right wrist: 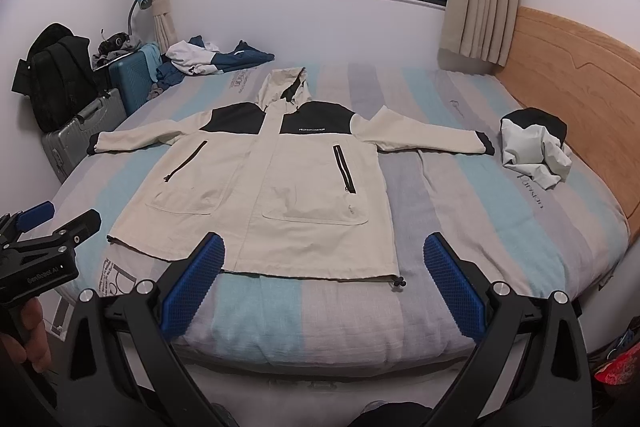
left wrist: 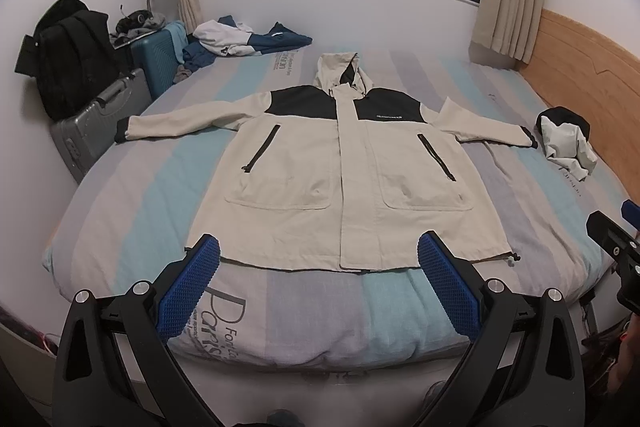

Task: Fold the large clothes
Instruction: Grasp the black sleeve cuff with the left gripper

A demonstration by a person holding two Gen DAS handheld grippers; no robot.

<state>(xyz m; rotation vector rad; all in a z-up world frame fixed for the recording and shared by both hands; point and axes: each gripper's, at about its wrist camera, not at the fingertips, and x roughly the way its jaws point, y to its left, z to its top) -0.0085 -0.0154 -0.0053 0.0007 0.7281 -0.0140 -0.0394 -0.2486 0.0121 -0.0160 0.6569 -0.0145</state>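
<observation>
A cream hooded jacket (left wrist: 320, 179) with black shoulder panels lies flat, front up, on the striped bed (left wrist: 132, 195), sleeves spread out to both sides and hood toward the far wall. It also shows in the right wrist view (right wrist: 272, 187). My left gripper (left wrist: 318, 259) is open and empty, held just before the jacket's hem at the foot of the bed. My right gripper (right wrist: 324, 263) is open and empty, near the hem's right corner. Each gripper shows at the edge of the other's view, the right gripper (left wrist: 616, 247) and the left gripper (right wrist: 52, 227).
A crumpled white and black garment (left wrist: 566, 143) lies on the bed near the wooden headboard (left wrist: 592, 79). A blue and white pile of clothes (left wrist: 248, 41) lies at the far left corner. Suitcases (left wrist: 100, 123) and a black backpack (left wrist: 68, 59) stand left of the bed.
</observation>
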